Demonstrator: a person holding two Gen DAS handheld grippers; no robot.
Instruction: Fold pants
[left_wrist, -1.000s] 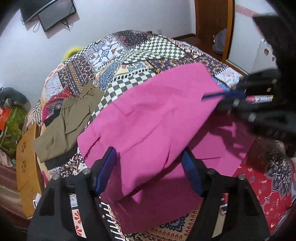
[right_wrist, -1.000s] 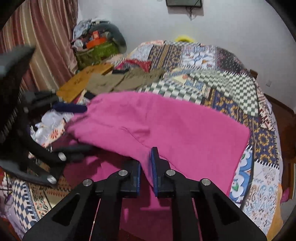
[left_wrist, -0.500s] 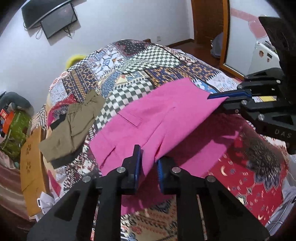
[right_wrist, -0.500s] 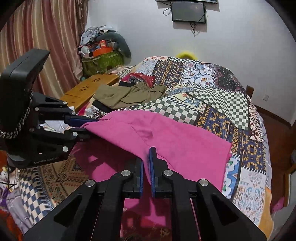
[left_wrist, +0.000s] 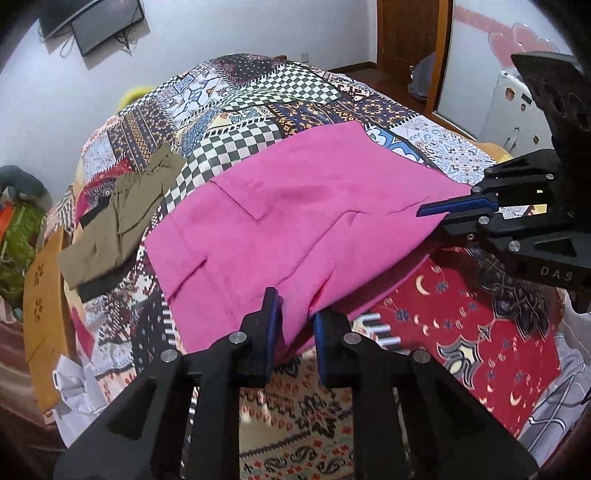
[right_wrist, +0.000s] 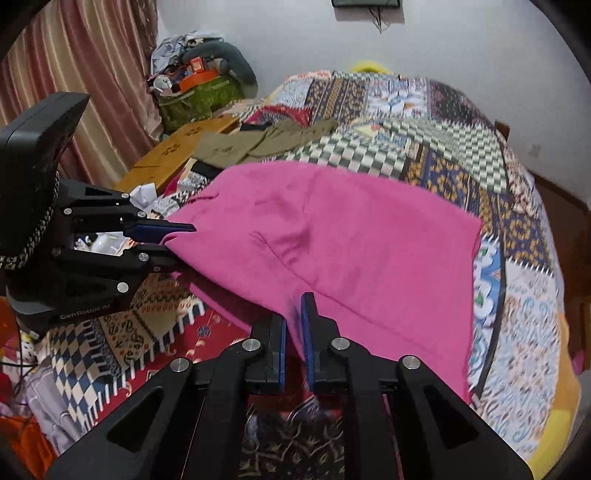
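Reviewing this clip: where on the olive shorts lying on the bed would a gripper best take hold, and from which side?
Grip the olive shorts at their near hem corner, coming from the bed's near edge: in the left wrist view that corner lies flat and exposed, probably easiest to pinch.

Your right gripper (right_wrist: 293, 325) pinches the near edge of the pink pants (right_wrist: 351, 243); your left gripper (right_wrist: 177, 240) clamps their left corner above the patchwork bedspread (right_wrist: 461, 147).

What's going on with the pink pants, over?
Left gripper and right gripper both shut on pink pants. Near edge lifted, folded over on bed. Olive clothes lie clear, alongside.
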